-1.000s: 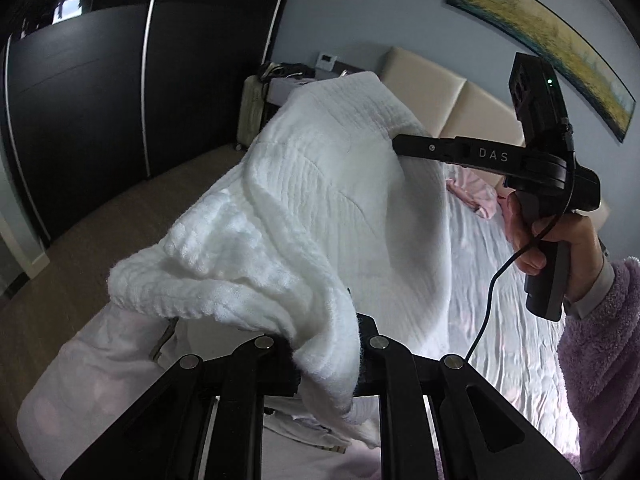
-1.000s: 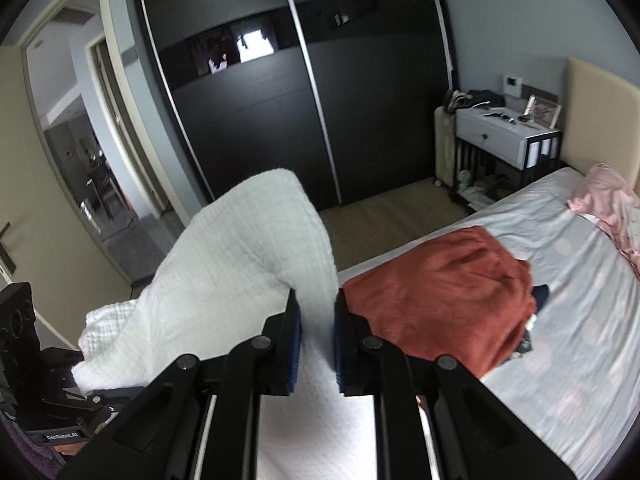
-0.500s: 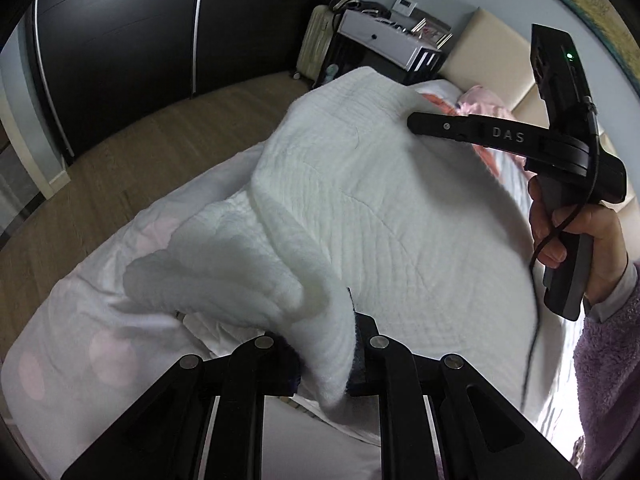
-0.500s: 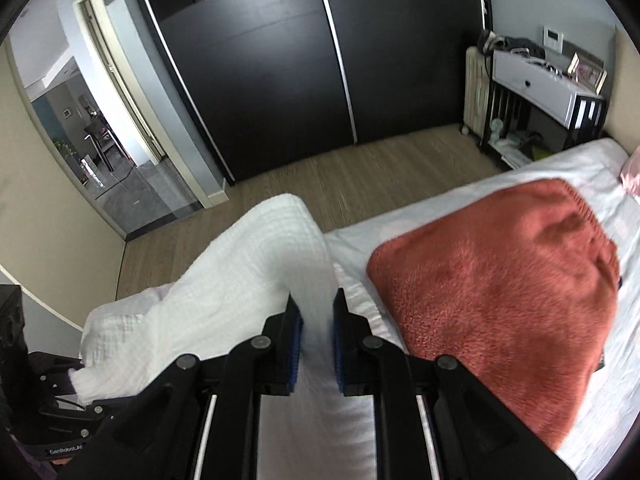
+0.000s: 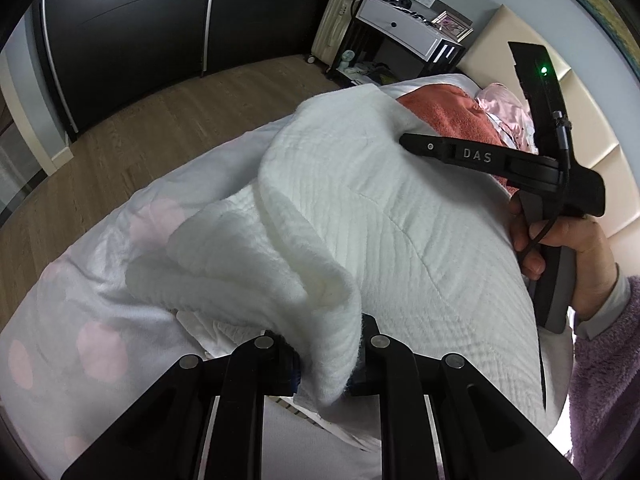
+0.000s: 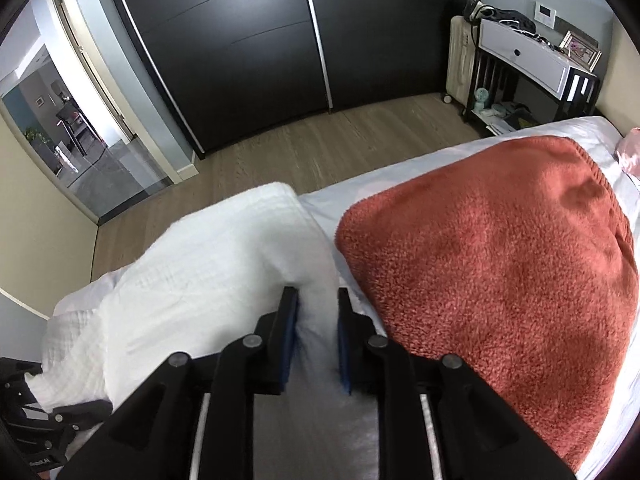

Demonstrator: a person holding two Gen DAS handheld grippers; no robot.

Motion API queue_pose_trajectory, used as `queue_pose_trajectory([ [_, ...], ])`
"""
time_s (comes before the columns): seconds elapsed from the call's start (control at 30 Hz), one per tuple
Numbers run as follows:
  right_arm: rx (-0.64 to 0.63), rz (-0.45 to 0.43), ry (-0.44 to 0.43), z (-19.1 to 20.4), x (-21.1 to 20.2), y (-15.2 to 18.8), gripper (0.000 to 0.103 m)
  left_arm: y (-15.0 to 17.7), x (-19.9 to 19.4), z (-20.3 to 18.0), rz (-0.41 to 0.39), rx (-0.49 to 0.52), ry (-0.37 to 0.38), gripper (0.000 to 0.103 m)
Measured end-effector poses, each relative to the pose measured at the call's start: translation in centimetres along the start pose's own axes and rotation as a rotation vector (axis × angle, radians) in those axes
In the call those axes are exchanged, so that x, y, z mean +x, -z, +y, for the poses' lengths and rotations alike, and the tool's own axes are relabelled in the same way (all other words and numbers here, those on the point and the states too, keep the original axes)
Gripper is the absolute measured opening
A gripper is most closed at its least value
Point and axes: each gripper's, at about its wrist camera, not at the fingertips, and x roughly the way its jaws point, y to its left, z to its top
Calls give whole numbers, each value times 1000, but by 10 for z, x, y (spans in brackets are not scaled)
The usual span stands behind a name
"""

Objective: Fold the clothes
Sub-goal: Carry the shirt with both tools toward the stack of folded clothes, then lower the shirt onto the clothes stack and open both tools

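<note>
1. Dark wardrobe doors [image 6: 248, 40] and a wood floor [image 6: 320, 152] fill the far left and back of both views; the bed [image 5: 92, 280], in a pale sheet with pink dots, lies below.
2. The left tool [image 5: 326, 354] points steeply down at the bed. Its fingers stand close together with a thick fold of the white garment [image 5: 360, 220] bunched between them — the fabric fills the gap and spills over the tips, so it has hold of that edge.
3. The white garment is a ribbed, quilted piece. It spreads from the left tool across the near part of the bed to the right tool, partly draped and rumpled, with a loose roll sagging onto the sheet at left.
4. The right tool [image 6: 318, 334] also tilts steeply down. A narrow band of the white garment runs between its blue pads [image 6: 289, 332]; its jaws have just been opening, and a thin gap shows beside the right pad, so the cloth sits between them rather than being pinched hard.
5. From the left wrist view, the person's right hand [image 5: 576, 252] wraps the tool's handle, the wrist bent down, a fuzzy lilac sleeve [image 5: 604, 380] behind it.
6. Just right of the white garment, a rust-red fleecy garment [image 6: 500, 264] lies flat on the bed — a pink cloth [image 5: 504, 104] beyond it near the headboard [image 5: 592, 136].
</note>
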Motion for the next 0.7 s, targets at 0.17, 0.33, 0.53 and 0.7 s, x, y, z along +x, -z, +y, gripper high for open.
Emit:
queue_pose_trajectory([
  [0.17,16,-46,8,-6,-33,0,26,3,-17,1,-16,-5,-12,33],
  [0.33,1,-71,69,-6,-84,10,26,11,-41,14,-48,-15,-83,46],
  [0.53,-26,-32,85,-11,-125,28,24,20,-83,7,-111,41,-251,46],
  [0.7,-72,50,80,0,-135,47,17,30,-105,-29,-123,149,-192,46],
])
